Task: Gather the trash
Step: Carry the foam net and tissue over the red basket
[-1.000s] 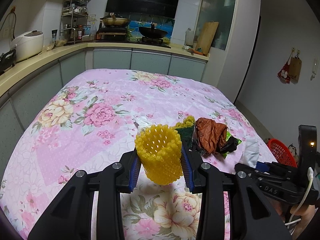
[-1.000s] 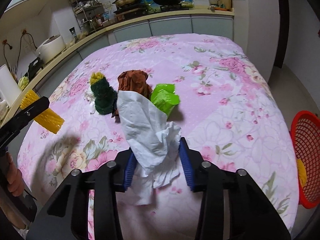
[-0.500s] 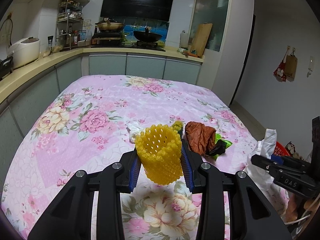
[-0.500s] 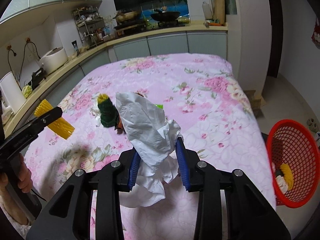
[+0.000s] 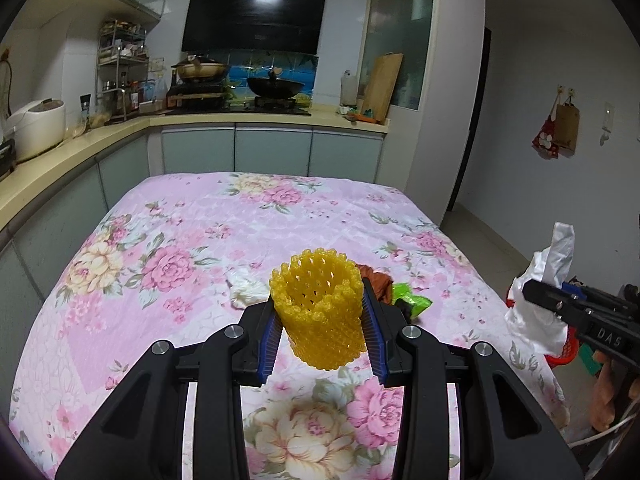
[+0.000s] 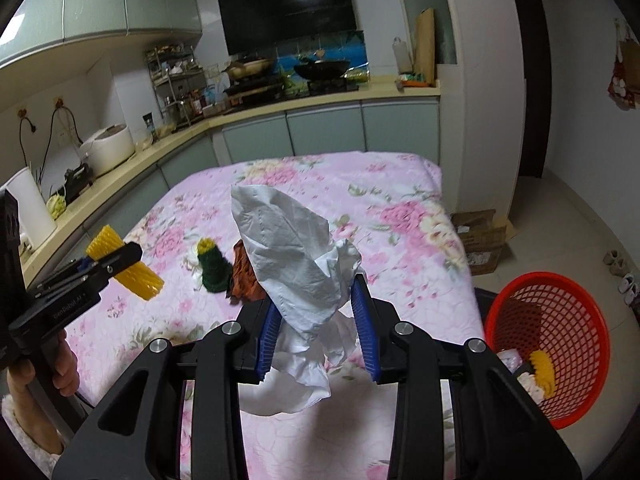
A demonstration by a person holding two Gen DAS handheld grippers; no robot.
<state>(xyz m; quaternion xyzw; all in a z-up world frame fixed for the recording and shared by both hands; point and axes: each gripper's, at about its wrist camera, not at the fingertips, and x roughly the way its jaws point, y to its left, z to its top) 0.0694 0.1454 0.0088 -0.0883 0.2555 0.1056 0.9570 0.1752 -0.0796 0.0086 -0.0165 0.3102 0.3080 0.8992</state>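
Observation:
My left gripper (image 5: 322, 320) is shut on a yellow foam net sleeve (image 5: 320, 312), held upright above the flowered table. In the right wrist view that sleeve (image 6: 128, 270) shows at the left in the other gripper. A crumpled white tissue (image 6: 300, 264) is clamped in my right gripper (image 6: 318, 320), lifted off the cloth; it also shows as the tissue (image 5: 536, 300) at the right edge of the left view. On the table lie a green and yellow scrubber (image 6: 214, 268), a brown wrapper (image 6: 246, 268), a green wrapper (image 5: 412, 300) and a white scrap (image 5: 246, 288).
A red mesh basket (image 6: 560, 344) stands on the floor right of the table and holds some yellow and white trash. Flat cardboard boxes (image 6: 480, 236) lie on the floor beyond it. A pink flowered cloth (image 5: 200, 240) covers the table. Kitchen counters run along the left and back.
Both grippers have risen with their loads. The tissue came up off the cloth and away from the pile. The view has tilted up, so the pile sits lower behind the sleeve.

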